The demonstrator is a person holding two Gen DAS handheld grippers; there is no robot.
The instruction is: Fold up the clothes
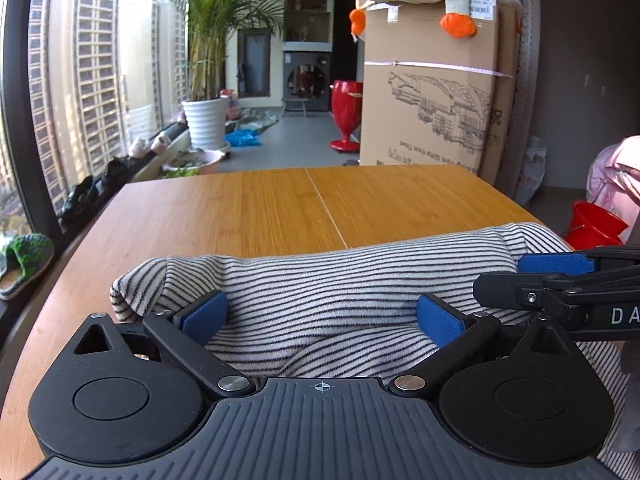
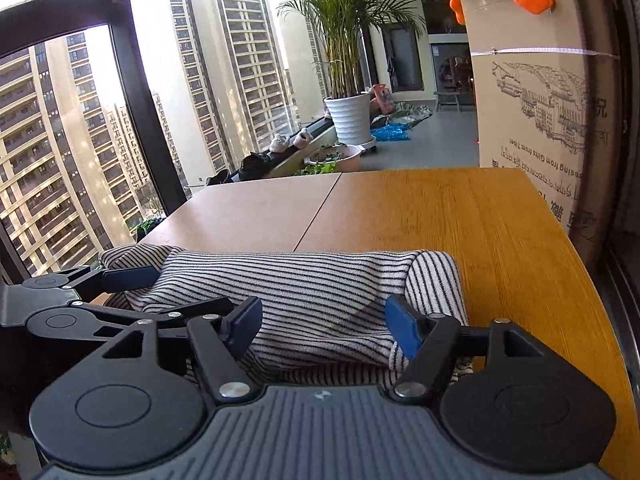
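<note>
The table is smooth bamboo-toned wood in two panels with a straight seam. On its near edge lies the garment, soft knit with thin black stripes on white, already doubled into a long plump bundle with a rounded fold; it looks nearly done, with perhaps one more fold or a tidy left. The left gripper spreads wide over it, pads clear. The right gripper stands apart too, holding nothing.

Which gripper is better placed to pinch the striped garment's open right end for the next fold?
Probably right. The right gripper stands open beside that end of the striped garment; the left gripper, also open, straddles its other half.
</note>
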